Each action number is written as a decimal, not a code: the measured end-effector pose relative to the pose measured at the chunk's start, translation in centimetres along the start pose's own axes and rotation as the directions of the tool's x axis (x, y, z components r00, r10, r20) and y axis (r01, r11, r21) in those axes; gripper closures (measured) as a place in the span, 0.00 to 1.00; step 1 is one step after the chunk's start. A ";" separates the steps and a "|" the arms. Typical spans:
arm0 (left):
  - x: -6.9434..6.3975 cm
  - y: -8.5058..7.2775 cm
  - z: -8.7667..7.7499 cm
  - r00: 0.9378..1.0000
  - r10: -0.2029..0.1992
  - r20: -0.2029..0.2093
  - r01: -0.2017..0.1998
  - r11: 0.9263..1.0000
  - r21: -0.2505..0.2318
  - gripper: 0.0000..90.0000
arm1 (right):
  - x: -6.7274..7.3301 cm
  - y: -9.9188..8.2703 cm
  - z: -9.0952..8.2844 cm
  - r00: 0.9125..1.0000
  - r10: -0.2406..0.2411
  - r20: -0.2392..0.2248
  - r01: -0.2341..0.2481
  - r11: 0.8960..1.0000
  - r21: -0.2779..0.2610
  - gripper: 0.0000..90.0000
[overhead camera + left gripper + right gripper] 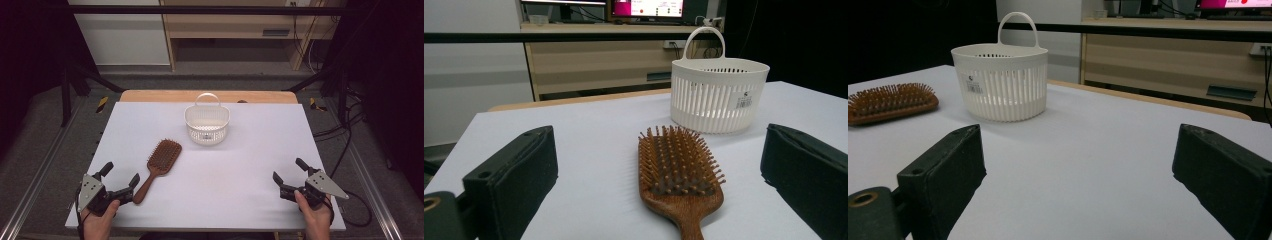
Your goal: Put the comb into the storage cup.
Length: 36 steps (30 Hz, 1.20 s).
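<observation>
A wooden paddle hairbrush [158, 162] [676, 175] [890, 101] lies bristles up on the white table top [250, 150], left of middle, its handle pointing to the near left. A white slotted plastic basket [207, 122] [717, 92] [1002, 85] with an upright handle stands toward the back middle, apparently empty. My left gripper [120, 175] [659, 185] is open near the front left corner, the brush handle's end lying just beside its right jaw. My right gripper [290, 170] [1078, 185] is open near the front right, nothing between its jaws.
A wooden strip [207, 96] edges the table's far side. Beyond it stand a wooden shelf unit [235, 30] and a white cabinet [125, 35]. Cables [345, 145] trail on the floor at the right. Black frame bars [80, 75] flank the table.
</observation>
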<state>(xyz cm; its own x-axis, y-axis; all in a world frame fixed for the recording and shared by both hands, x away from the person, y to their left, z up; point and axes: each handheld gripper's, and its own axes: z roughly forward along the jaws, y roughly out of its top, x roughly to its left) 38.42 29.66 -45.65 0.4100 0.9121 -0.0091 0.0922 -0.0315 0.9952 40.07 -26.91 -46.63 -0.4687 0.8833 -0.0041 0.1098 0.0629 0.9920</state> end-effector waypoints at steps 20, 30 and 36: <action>-2.1 1.0 2.1 0.999 0.040 0.037 -0.044 0.991 0.123 0.03 | 0.9 0.2 0.4 0.999 -0.036 -0.003 0.036 0.999 0.010 0.06; -4.0 3.0 2.9 0.989 0.122 0.088 -0.140 0.960 0.244 0.03 | 1.6 0.3 0.6 0.997 -0.072 -0.018 0.072 0.997 0.015 0.05; -4.7 3.8 4.1 0.985 0.129 0.114 -0.160 0.932 0.326 0.02 | 1.6 0.4 0.6 0.997 -0.076 -0.017 0.076 0.997 0.010 0.05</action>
<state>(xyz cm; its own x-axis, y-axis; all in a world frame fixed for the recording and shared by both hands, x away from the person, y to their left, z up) 40.61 23.56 -42.18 0.5191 0.8478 0.1086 0.3158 -0.3083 0.8973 39.90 -25.17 -46.35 -0.4909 0.8678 -0.0775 0.0827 0.1350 0.9874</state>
